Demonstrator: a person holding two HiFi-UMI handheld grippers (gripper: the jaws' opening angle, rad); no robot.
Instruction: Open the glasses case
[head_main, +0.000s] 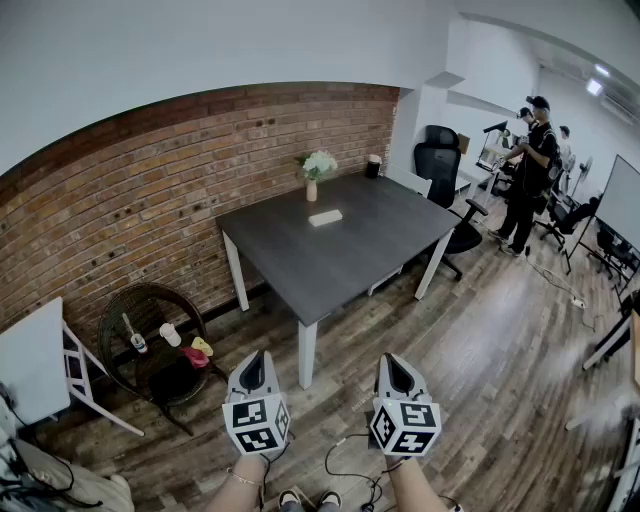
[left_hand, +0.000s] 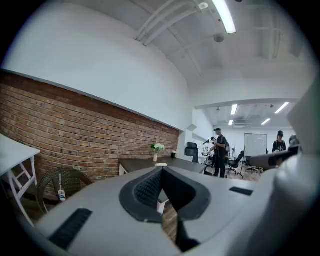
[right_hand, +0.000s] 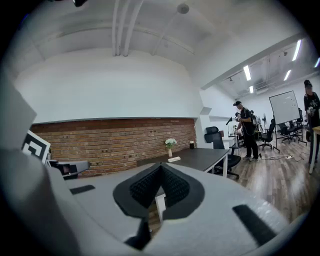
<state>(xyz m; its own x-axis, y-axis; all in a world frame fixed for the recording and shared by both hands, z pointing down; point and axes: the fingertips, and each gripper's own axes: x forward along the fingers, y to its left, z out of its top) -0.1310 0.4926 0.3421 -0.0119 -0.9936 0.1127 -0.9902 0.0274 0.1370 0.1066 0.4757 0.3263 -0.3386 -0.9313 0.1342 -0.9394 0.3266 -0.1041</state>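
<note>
Glasses case (head_main: 325, 217): flat on the desk (head_main: 300, 275), far half, long axis left to right.
Left gripper (head_main: 255, 358): closed, empty, near, well apart from desk.
Right gripper (head_main: 392, 360): closed, empty, near.

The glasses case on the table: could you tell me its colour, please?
The glasses case is white, lying on the dark grey table; the head view shows it best.

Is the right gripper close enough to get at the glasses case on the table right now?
Probably not yet. The right gripper is held over the floor, short of the table, and the glasses case lies mid-table. Nothing blocks the way.
</note>
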